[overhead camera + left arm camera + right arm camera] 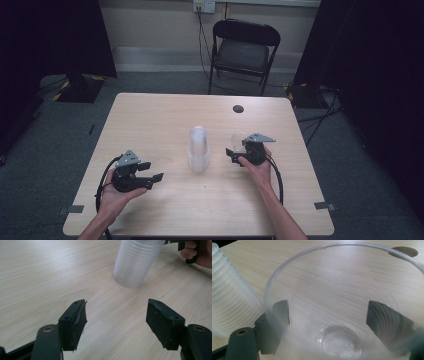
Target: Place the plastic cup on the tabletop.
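The ribbed stack of clear plastic cups is translucent white. The single clear plastic cup is colourless, on a pale wood-grain table.

- The left gripper points along a pale wood-grain table; its two black jaws stand wide apart with only bare tabletop between them.
- Ahead stands a tall stack of clear ribbed plastic cups, upside down, wide end on the table.
- At the upper right corner a hand grips a black gripper handle, just beside the stack.
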Demonstrator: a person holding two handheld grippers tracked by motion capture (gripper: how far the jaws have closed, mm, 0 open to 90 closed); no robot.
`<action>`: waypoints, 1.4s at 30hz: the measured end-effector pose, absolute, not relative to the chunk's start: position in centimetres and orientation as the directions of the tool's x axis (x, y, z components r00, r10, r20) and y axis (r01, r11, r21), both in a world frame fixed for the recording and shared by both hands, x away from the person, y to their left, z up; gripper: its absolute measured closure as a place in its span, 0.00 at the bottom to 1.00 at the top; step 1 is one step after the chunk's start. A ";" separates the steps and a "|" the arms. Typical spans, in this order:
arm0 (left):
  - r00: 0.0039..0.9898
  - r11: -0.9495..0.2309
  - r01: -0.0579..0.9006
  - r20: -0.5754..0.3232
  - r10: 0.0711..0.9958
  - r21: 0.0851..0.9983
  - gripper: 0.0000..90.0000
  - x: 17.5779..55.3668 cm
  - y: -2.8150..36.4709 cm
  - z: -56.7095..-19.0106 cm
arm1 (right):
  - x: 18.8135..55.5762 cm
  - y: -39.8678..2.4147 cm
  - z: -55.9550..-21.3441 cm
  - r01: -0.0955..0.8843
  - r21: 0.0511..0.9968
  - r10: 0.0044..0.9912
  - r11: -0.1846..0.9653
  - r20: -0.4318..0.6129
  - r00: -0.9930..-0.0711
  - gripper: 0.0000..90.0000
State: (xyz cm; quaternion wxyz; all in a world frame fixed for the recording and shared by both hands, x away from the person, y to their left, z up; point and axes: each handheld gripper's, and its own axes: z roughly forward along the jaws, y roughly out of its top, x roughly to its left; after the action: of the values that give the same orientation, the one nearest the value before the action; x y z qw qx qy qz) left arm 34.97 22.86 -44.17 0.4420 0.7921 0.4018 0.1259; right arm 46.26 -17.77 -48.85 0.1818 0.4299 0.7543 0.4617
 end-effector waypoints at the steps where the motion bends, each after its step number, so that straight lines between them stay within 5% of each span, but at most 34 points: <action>1: 0.644 -0.285 0.522 -0.152 0.749 0.804 0.36 34.9 23.0 -44.1 | 46.2 -17.8 -48.9 0.484 0.850 0.818 0.207 0.121 -0.563 0.18; 24: 0.588 -0.253 0.546 -0.150 0.795 0.799 0.30 34.7 24.4 -44.2 | 43.0 -21.4 -47.2 0.518 0.829 0.832 0.210 0.126 -0.540 0.17; 42: 0.551 -0.251 0.572 -0.139 0.823 0.781 0.28 33.9 25.2 -44.0 | 37.0 -24.7 -44.6 0.513 0.837 0.832 0.189 0.141 -0.536 0.18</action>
State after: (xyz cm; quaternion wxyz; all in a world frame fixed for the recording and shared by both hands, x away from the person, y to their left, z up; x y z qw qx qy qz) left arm 33.95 25.23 -44.04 0.4158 0.7764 0.4489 0.1509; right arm 37.00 -24.71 -44.64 0.1764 0.4481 0.7504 0.4527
